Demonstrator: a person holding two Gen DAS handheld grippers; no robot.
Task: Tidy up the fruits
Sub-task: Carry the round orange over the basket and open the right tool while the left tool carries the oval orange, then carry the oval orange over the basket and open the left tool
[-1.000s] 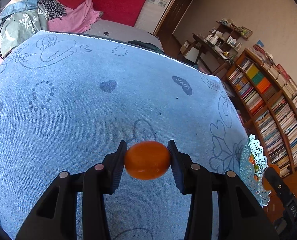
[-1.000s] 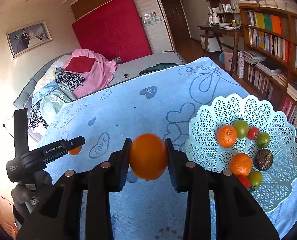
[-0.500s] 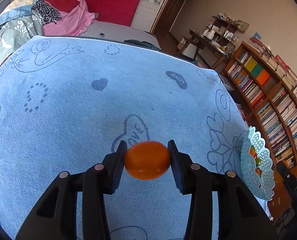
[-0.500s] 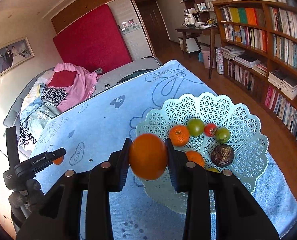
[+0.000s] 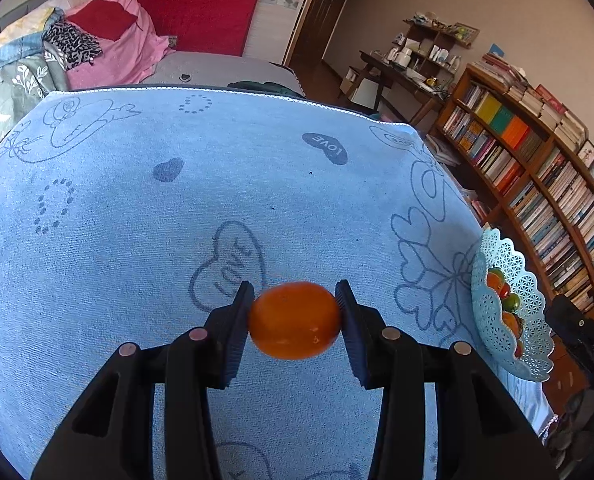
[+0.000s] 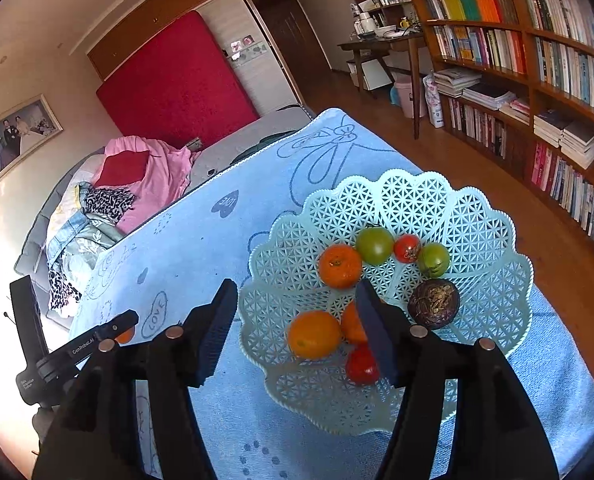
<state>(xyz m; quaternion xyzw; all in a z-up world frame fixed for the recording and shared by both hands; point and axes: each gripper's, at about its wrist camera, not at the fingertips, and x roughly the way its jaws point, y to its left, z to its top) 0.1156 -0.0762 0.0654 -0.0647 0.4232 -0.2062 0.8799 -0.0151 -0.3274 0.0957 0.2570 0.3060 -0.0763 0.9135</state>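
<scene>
My left gripper (image 5: 295, 322) is shut on an orange (image 5: 295, 320), held above the blue towel-covered table (image 5: 217, 200). A pale green lattice basket (image 6: 477, 216) sits on the table's right part, seen edge-on as the basket (image 5: 493, 308) in the left wrist view. My right gripper (image 6: 297, 320) hangs over the basket's near-left side with its jaws opening. An orange (image 6: 314, 334) lies in the basket below them, free of both pads. Beside it lie other oranges (image 6: 339, 266), green tomatoes (image 6: 374, 245), red tomatoes (image 6: 407, 248) and a dark passion fruit (image 6: 433, 303). The left gripper (image 6: 109, 330) shows at the lower left.
A bed with heaped clothes (image 6: 129, 184) lies beyond the table's far edge. Bookshelves (image 6: 537, 60) line the right wall, with wooden floor between them and the table. A desk (image 6: 381, 46) stands at the back.
The right gripper swung right over the basket, then its jaws spread and the orange dropped into the basket. The left gripper drifted slightly across the table, still holding its orange.
</scene>
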